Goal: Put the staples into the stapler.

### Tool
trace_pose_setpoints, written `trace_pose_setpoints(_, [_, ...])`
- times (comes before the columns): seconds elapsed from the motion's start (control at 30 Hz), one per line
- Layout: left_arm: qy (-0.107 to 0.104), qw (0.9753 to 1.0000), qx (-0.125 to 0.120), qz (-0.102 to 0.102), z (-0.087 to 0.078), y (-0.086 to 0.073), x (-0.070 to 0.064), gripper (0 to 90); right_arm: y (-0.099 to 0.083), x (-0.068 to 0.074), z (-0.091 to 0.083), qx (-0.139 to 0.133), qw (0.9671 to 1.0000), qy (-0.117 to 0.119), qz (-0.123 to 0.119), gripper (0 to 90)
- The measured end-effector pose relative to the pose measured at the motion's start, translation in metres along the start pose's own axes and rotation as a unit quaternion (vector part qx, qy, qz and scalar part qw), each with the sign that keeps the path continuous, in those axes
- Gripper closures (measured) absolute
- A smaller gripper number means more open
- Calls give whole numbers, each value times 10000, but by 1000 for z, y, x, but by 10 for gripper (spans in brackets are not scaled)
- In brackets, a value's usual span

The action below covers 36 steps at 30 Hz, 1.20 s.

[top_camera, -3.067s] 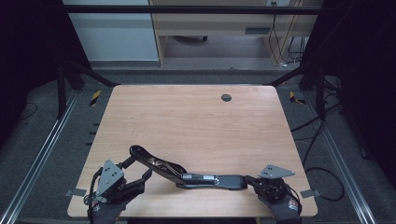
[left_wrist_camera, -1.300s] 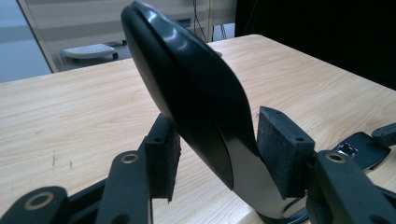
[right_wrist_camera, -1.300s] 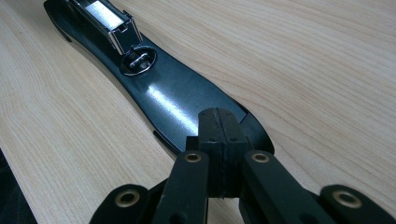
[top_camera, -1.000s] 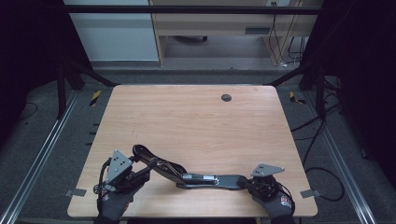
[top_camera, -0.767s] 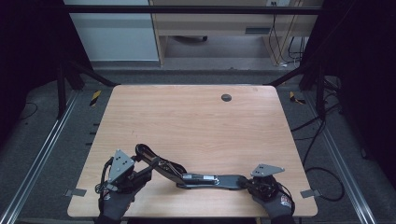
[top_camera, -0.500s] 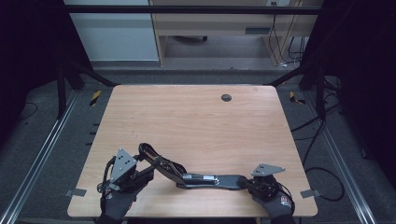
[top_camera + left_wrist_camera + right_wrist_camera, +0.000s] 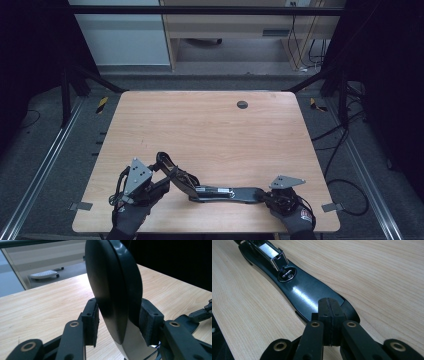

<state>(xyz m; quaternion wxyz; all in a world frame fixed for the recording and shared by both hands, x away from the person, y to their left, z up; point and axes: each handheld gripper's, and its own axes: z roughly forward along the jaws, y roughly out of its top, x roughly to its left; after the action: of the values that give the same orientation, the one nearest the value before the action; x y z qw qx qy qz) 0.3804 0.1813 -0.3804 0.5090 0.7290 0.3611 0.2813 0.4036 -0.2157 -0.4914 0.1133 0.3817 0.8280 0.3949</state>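
Note:
A black stapler lies swung open near the table's front edge. Its base is flat on the wood, with the metal staple channel and anvil showing. The top arm is raised at a slant on the left. My left gripper is shut on that raised arm, with a pad on each side of it. My right gripper is shut with its pads pressed together, its tips resting on the base's rounded end.
The wooden table has a round dark grommet at the back centre. Metal rails run along both sides on the floor. Cables trail at the right, and a light cabinet stands behind.
My left gripper has moved right and a little away from me, swinging the stapler's top arm up more steeply. The right gripper and the base have stayed put.

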Motion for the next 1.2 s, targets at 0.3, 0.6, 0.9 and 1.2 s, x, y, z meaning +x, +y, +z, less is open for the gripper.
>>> trace_pose_setpoints(0.3, [-15, 9999, -24, 106, 4, 4, -8, 553, 0, 0, 0, 3, 10000, 3, 1, 900])
trace_pose_setpoints(0.6, [-47, 9998, -21, 207, 7, 8, -14, 561, 0, 0, 0, 0, 10000, 11, 0, 900])
trace_pose_setpoints(0.9, [-71, 9996, -32, 268, 11, 12, -21, 569, 0, 0, 0, 5, 10000, 10, 5, 900])
trace_pose_setpoints(1.2, [-114, 9995, -34, 279, 15, 15, -27, 576, 0, 0, 0, 8, 10000, 10, -8, 900])
